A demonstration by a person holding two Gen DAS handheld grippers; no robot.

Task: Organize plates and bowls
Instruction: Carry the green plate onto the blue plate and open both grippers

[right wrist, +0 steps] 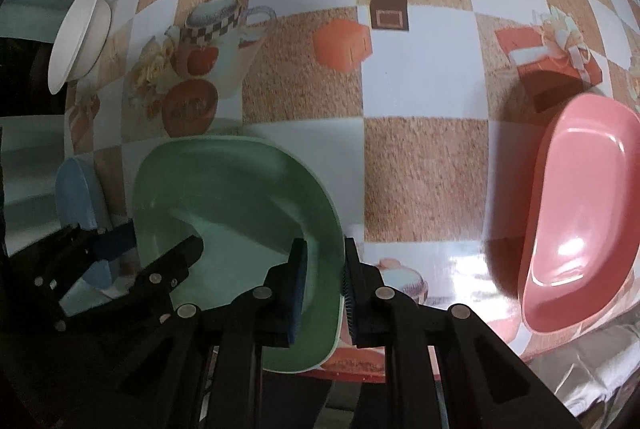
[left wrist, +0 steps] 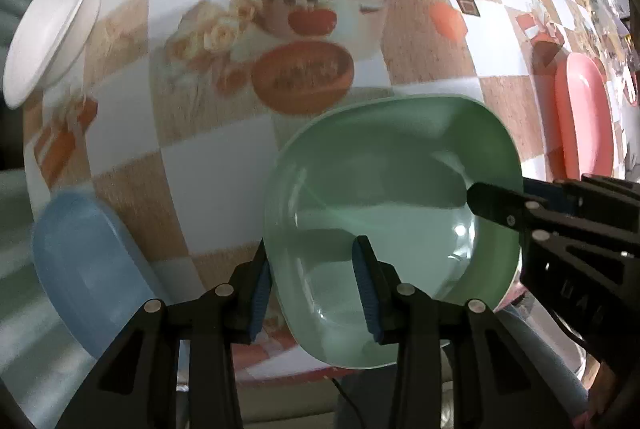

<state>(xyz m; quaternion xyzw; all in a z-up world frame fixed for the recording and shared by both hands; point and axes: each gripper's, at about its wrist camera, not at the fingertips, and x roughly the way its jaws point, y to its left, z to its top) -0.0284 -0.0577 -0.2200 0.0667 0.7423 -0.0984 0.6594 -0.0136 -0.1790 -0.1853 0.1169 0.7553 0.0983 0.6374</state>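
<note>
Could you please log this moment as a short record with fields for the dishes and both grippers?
held dish: green squarish plastic plate, at the near table edge
left gripper: fingers straddle the plate's left rim
right gripper: fingers straddle the plate's right rim
to the left: blue plastic dish
to the right: pink oval plastic dish
far left: white bowl
surface: checkered printed tablecloth
</note>
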